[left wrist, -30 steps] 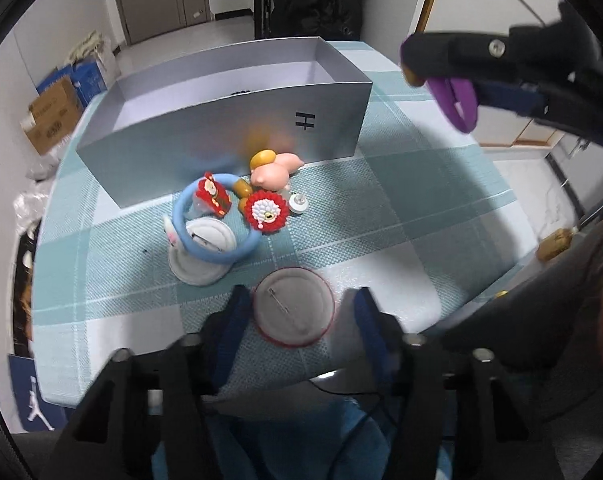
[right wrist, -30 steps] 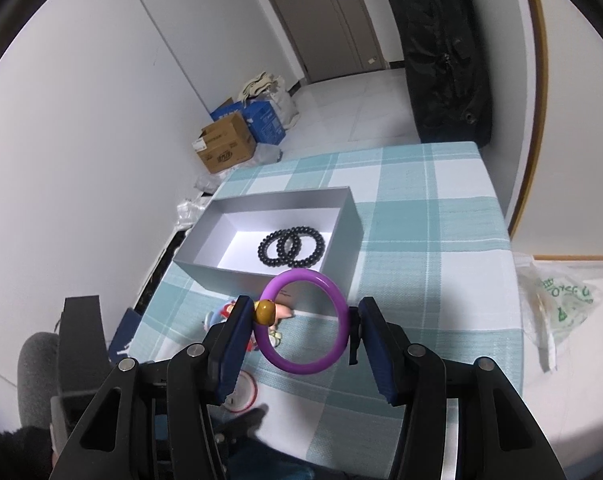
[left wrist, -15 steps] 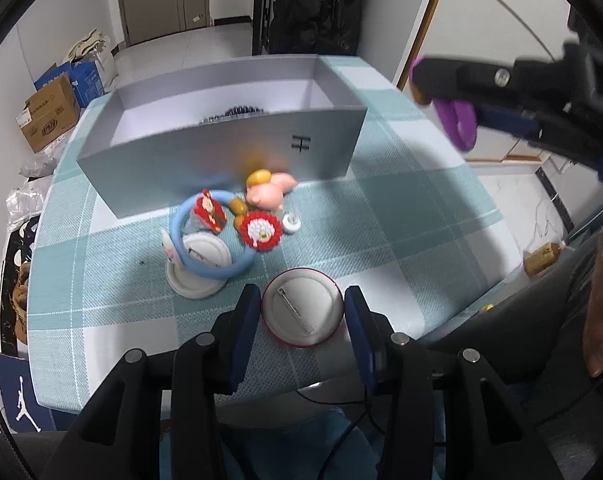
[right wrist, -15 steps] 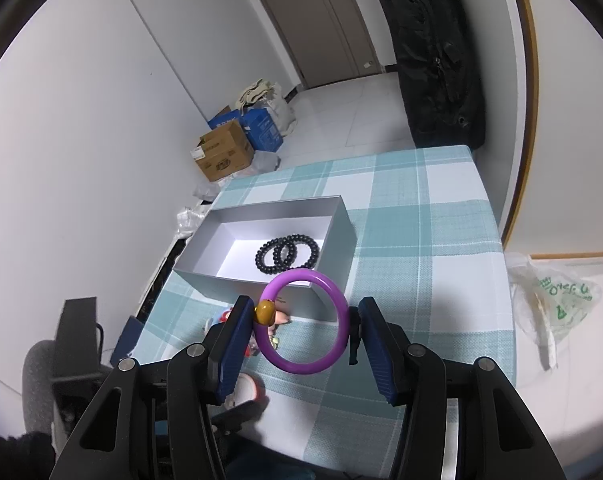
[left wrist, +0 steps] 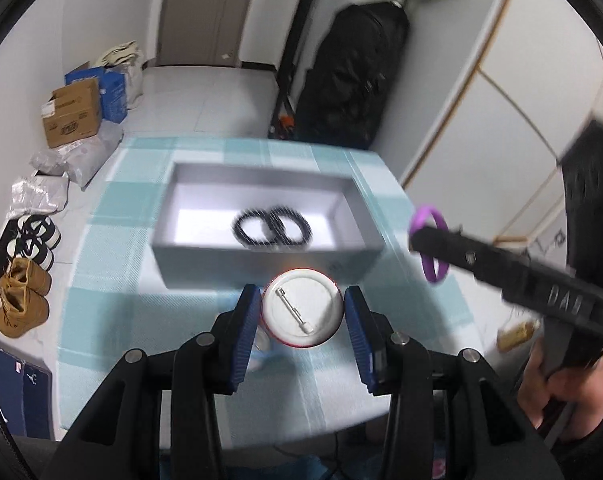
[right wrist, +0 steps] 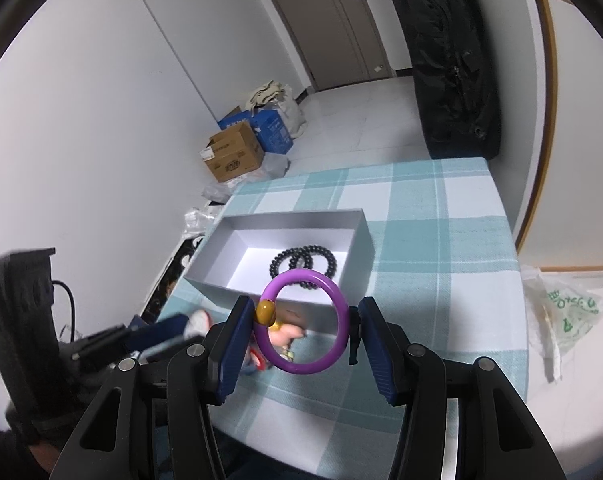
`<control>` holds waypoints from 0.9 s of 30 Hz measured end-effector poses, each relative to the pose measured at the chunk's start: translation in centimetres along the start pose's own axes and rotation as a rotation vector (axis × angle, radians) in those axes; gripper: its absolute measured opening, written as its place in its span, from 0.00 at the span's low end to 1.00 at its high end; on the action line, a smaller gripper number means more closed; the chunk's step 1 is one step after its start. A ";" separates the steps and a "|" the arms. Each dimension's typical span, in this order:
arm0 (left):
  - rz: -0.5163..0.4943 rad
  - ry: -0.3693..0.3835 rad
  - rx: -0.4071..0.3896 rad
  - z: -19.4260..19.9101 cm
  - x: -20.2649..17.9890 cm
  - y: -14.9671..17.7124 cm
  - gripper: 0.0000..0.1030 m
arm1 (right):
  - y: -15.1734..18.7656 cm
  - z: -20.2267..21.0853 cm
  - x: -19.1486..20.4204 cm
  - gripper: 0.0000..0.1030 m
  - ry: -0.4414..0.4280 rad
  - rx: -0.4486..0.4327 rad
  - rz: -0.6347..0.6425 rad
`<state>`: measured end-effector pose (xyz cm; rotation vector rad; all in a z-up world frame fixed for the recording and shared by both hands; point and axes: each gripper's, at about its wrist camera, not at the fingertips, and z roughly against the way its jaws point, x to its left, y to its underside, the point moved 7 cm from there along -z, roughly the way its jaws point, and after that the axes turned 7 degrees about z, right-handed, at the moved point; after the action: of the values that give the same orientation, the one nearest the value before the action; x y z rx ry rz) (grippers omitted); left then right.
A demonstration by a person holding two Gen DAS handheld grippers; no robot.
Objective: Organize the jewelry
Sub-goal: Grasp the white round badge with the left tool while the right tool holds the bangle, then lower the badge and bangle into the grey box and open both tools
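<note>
The left hand-held gripper (left wrist: pixel 301 312) is clamped on a round white pin badge (left wrist: pixel 301 311) with a red rim, its back and pin facing the camera, held above the tabletop (left wrist: pixel 113 316) just in front of the grey open box (left wrist: pixel 261 258). The right hand-held gripper (right wrist: pixel 301 332) is clamped on a purple bangle (right wrist: pixel 303 322) with an amber bead (right wrist: pixel 266 312), also in front of the box's near wall. Inside the box lie two black beaded bracelets (right wrist: pixel 303 260), overlapping. Small colourful trinkets (right wrist: pixel 283 332), mostly hidden, lie against the box's near wall.
</note>
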<state>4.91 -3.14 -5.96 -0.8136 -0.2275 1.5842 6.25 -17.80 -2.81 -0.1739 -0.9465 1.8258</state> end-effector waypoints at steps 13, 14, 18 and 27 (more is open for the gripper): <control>0.096 0.002 0.000 -1.8 2.9 -5.2 0.36 | -3.4 -2.3 0.8 0.51 -0.076 -0.002 -0.020; 0.096 0.006 0.005 -2.0 3.0 -5.3 0.36 | -3.6 -2.7 0.8 0.51 -0.080 0.005 -0.020; 0.100 0.006 0.027 -3.2 3.0 -6.1 0.36 | -4.3 -4.4 0.8 0.51 -0.091 0.035 -0.020; 0.109 0.017 0.068 -5.4 3.1 -7.1 0.36 | -5.0 -7.4 0.4 0.51 -0.092 0.089 -0.004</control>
<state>13.91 -0.40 -6.91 -0.7975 -0.1175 1.6775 13.46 -12.84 -4.36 -0.0325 -0.9263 1.8814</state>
